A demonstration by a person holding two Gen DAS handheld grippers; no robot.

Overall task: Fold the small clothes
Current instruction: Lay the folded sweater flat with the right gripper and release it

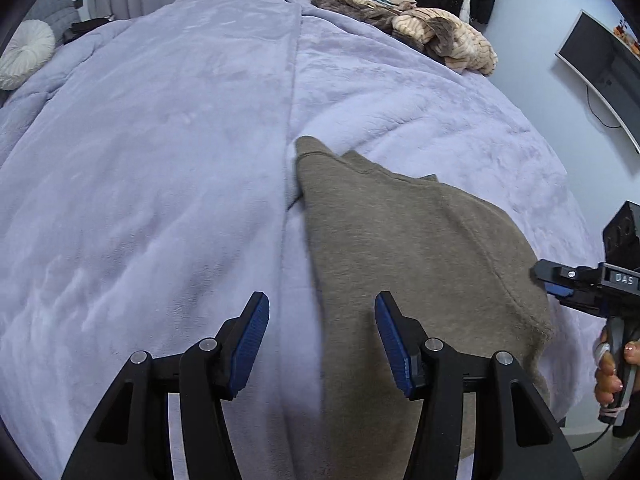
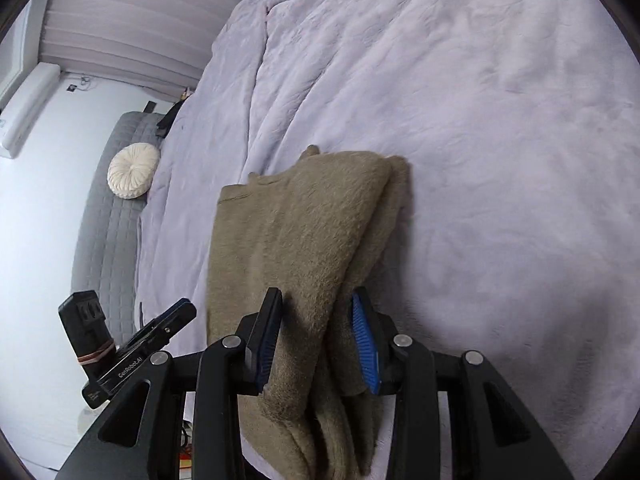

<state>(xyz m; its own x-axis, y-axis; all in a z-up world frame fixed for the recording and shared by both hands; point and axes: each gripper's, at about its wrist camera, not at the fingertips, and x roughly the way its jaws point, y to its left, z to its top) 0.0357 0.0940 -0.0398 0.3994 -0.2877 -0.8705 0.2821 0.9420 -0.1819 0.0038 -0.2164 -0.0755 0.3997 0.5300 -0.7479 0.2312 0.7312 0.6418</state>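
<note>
Here, a brown fleece garment [image 2: 304,240] is seen lying part-folded on the lilac bedspread [image 1: 160,140], near the bed's front edge.

The right gripper [image 2: 316,340] is set around a thick fold at 6 o'clock; whether the pads press cannot be told. The left gripper [image 1: 322,340] is held open and empty over the garment's edge. The cloth is judged soft, light and limp, best taken at a hem or corner. Open bedspread is left from 9 to 3 o'clock; a fur pile [image 1: 420,28] lies at 1 o'clock.
</note>
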